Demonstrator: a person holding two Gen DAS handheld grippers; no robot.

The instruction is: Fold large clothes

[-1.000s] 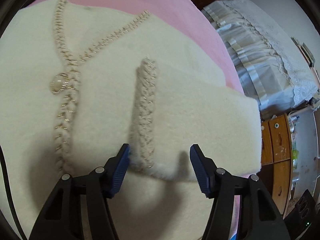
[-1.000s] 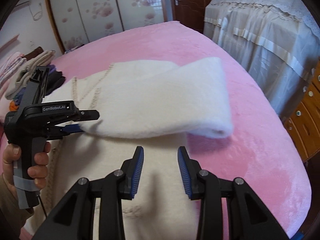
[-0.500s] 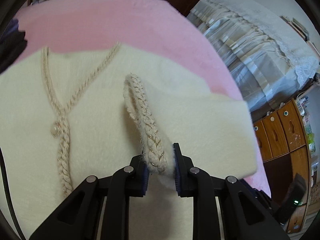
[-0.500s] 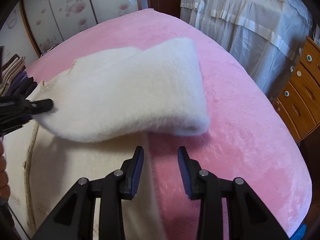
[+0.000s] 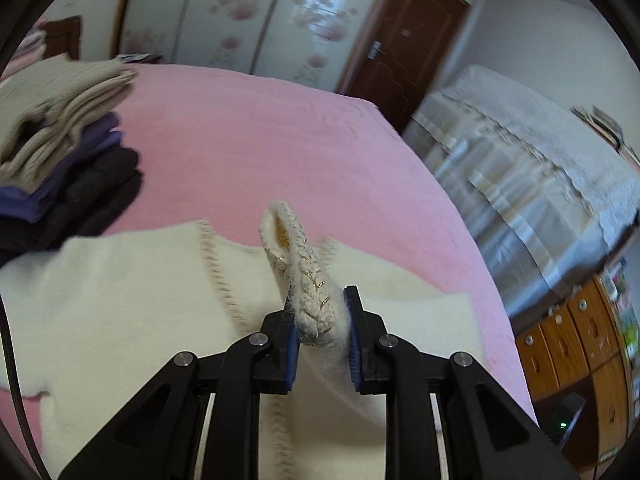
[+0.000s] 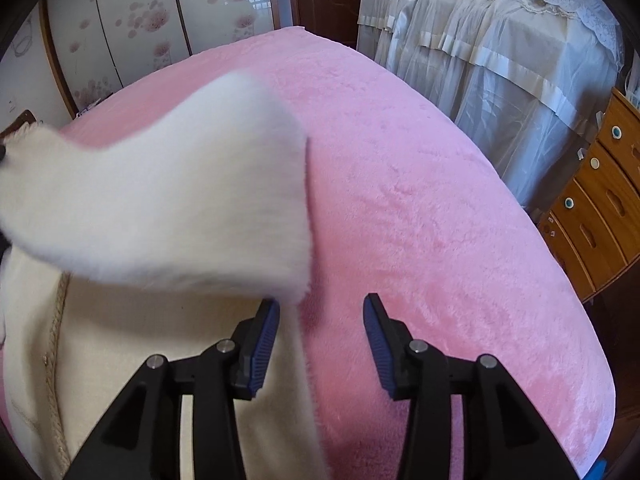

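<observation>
A fluffy cream cardigan [image 5: 132,292] lies face up on a pink plush bedspread [image 5: 256,140], its fold barely begun: the body is spread flat, and one sleeve [image 6: 168,208] hangs lifted clear of it in mid-air. The left gripper [image 5: 320,330] is clenched on the sleeve's braided cuff [image 5: 308,284], a thick plaited trim shot with gold thread that curls into a loop above the blue ribbed pads. The right gripper [image 6: 320,344], its jaws having just been opening, stands spread over the cardigan's side edge where cream pile meets pink, with nothing pressed between the pads. Judging by how things lie, the sleeve has yet to be laid across the chest, and the other sleeve and the cross fold of the body are all left to do. The knit looks soft, thick and limp, sagging under its own weight, so it will likely drape rather than crease sharply. A stack of folded clothes [image 5: 60,152], beige over purple over black, sits at the bed's far left.
</observation>
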